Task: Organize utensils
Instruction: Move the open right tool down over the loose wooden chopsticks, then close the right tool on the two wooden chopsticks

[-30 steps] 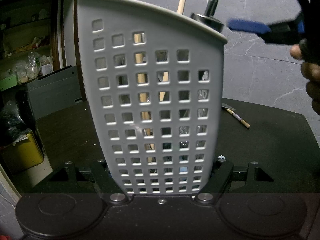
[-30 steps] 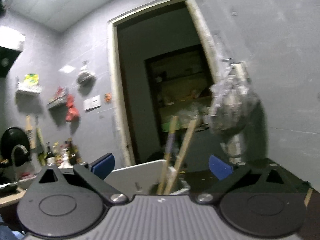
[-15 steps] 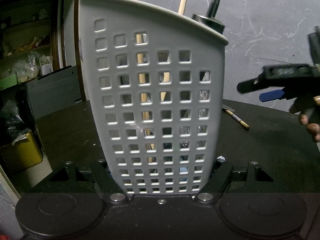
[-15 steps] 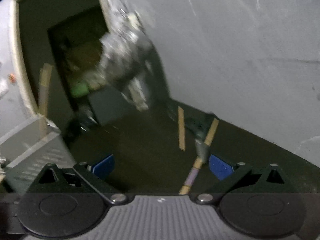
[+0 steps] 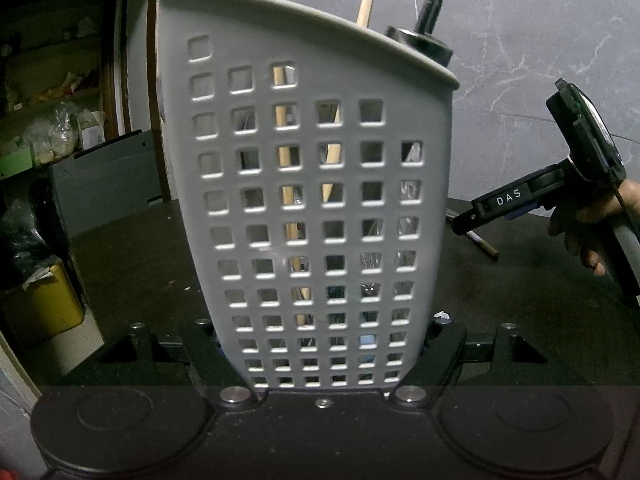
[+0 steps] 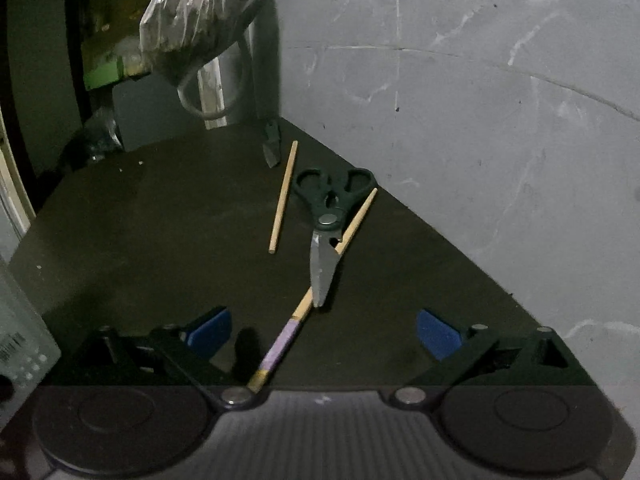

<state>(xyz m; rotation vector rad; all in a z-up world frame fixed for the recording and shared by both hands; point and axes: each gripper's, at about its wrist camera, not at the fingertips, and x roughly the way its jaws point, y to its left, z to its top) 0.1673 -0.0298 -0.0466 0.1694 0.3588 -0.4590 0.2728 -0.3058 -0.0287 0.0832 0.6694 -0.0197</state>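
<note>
A white perforated utensil holder [image 5: 312, 200] stands upright on the dark table, and my left gripper [image 5: 324, 344] is shut on its base. Wooden chopsticks [image 5: 366, 2] and a black-handled tool [image 5: 428, 36] stick out of its top. My right gripper [image 6: 322, 332] is open, held low over the table by a hand; it also shows at the right of the left wrist view as the right gripper [image 5: 480, 216]. Between its blue pads [image 6: 208, 330] lies a purple-banded chopstick [image 6: 304, 308]. Dark-handled scissors [image 6: 324, 232] rest across that chopstick. A plain chopstick [image 6: 283, 198] lies to their left.
A small dark tool [image 6: 271, 148] lies near the table's far corner by the grey marbled wall [image 6: 460, 120]. A plastic bag [image 6: 200, 16] hangs above that corner. The holder's edge [image 6: 20, 340] shows at the left. A yellow bin [image 5: 44, 304] sits beside the table.
My right gripper has swung down from the holder's top to just over the table, now facing the scissors and chopsticks. The left gripper and the holder have stayed still.
</note>
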